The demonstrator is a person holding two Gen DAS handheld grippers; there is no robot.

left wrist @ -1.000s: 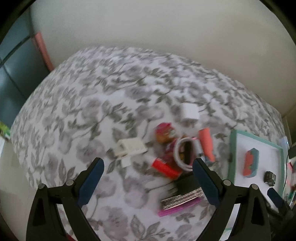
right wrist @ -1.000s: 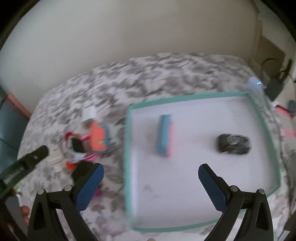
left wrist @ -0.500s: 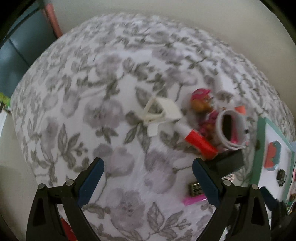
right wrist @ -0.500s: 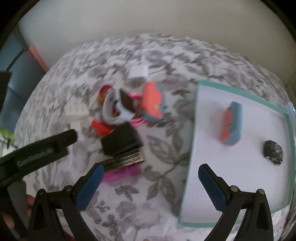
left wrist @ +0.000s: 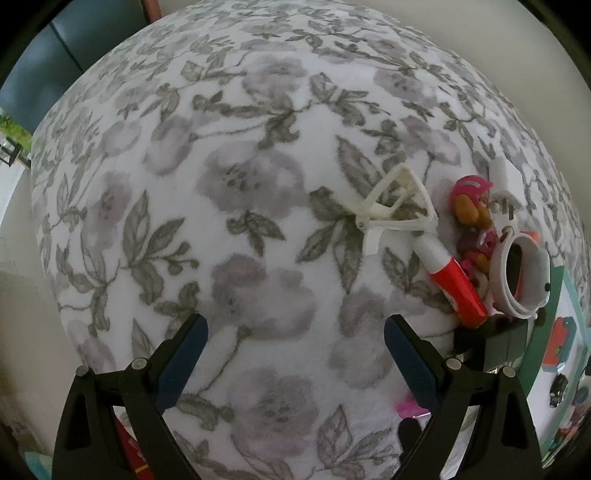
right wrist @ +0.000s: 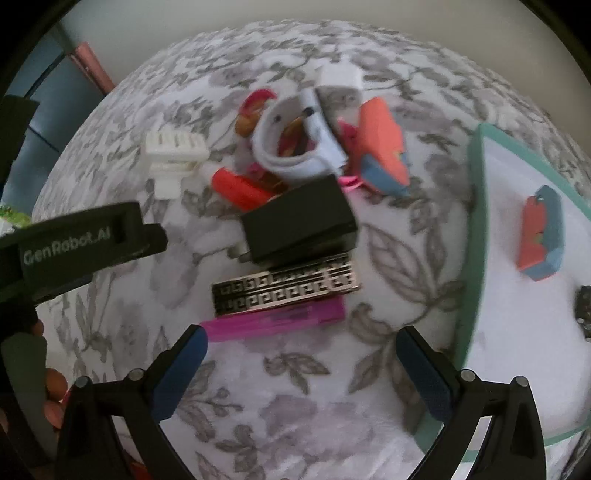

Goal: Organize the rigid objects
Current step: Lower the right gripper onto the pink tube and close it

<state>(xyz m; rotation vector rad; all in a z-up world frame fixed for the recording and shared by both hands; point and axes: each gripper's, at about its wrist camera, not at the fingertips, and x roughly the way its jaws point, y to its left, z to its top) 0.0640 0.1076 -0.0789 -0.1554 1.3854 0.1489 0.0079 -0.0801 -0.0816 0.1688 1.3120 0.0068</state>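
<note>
right tongs wide apart, hold nothing | left tongs same | black box mid surface, in pile beside tray | looks hard, light; pinch its long sides

A white cloth printed with grey flowers and leaves covers the whole surface. Beyond its far edge stands a plain cream wall. At the far left corner sit a dark blue-grey panel and a pink strip. Soft, even daylight falls throughout.
</note>
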